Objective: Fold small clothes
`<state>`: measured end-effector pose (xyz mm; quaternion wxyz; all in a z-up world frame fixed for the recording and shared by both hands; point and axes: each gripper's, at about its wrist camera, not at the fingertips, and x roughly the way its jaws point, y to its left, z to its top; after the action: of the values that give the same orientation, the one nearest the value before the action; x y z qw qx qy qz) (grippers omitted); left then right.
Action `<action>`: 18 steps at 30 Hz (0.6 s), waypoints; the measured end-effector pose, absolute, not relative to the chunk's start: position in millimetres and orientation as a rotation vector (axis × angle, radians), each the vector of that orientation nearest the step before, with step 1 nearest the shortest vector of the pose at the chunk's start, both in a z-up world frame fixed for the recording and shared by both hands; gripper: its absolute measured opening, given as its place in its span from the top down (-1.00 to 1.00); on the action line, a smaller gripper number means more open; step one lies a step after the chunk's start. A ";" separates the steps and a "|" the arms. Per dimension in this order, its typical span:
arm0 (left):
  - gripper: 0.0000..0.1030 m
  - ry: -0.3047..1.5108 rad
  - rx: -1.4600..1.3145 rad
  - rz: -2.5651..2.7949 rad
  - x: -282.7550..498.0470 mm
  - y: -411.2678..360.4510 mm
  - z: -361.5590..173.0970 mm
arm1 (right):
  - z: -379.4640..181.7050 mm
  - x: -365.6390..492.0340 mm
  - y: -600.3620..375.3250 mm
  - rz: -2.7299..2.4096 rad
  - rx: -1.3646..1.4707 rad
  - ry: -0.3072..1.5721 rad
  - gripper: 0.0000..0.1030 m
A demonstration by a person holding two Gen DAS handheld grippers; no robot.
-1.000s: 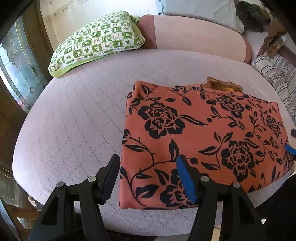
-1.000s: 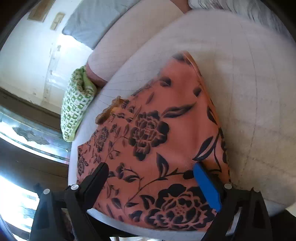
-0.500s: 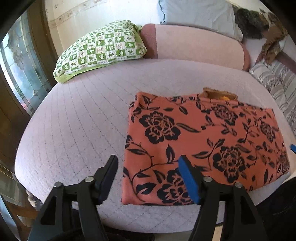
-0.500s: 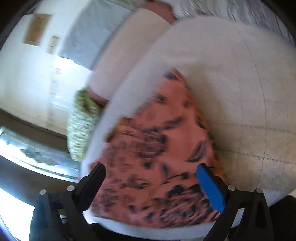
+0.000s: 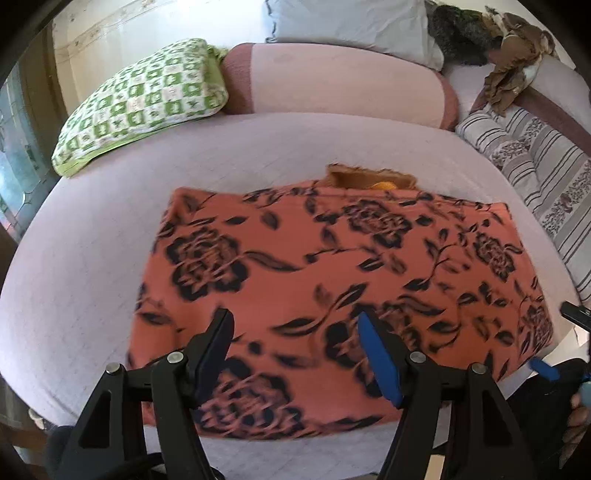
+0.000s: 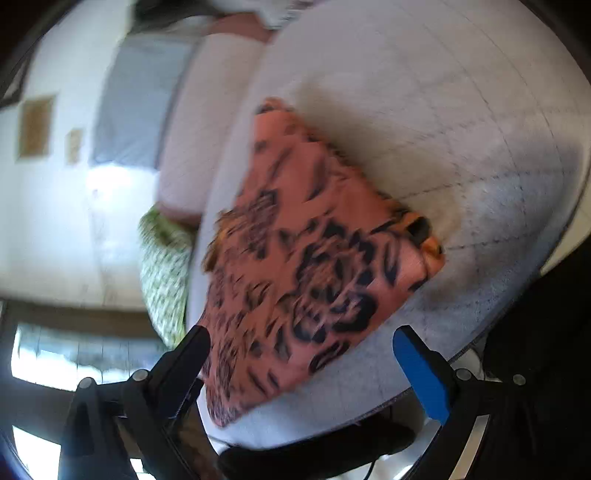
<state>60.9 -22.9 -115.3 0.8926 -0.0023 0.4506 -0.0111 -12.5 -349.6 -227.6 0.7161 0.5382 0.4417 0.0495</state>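
An orange garment with a black flower print lies folded flat in a rectangle on the pale quilted bed. A brown-orange collar part sticks out at its far edge. My left gripper is open and empty, hovering over the garment's near edge. My right gripper is open and empty, above the garment near the bed's edge. The right gripper's tips also show at the right rim of the left wrist view.
A green-and-white checked pillow lies at the far left of the bed. A pink bolster and a grey pillow lie at the head. Striped bedding and brown clothes lie at the right.
My left gripper has shifted right, now over the garment's near edge. My right gripper has swung and pulled back, so the garment sits farther off and tilted in its blurred view.
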 end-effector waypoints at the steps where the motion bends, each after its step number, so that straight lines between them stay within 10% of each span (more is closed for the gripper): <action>1: -0.37 0.932 0.003 -0.032 62.8 -27.6 -115.9 | -233.9 -9.2 -350.5 0.110 1.220 0.971 -0.95; 18: -0.41 1.017 0.062 -0.050 78.1 -56.1 -149.4 | -220.1 7.0 -347.5 0.084 1.080 0.888 -0.80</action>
<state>78.1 -56.1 -149.4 0.8726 0.0296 0.4869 -0.0240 7.0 -347.5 -220.1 0.7646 0.4970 0.4085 0.0387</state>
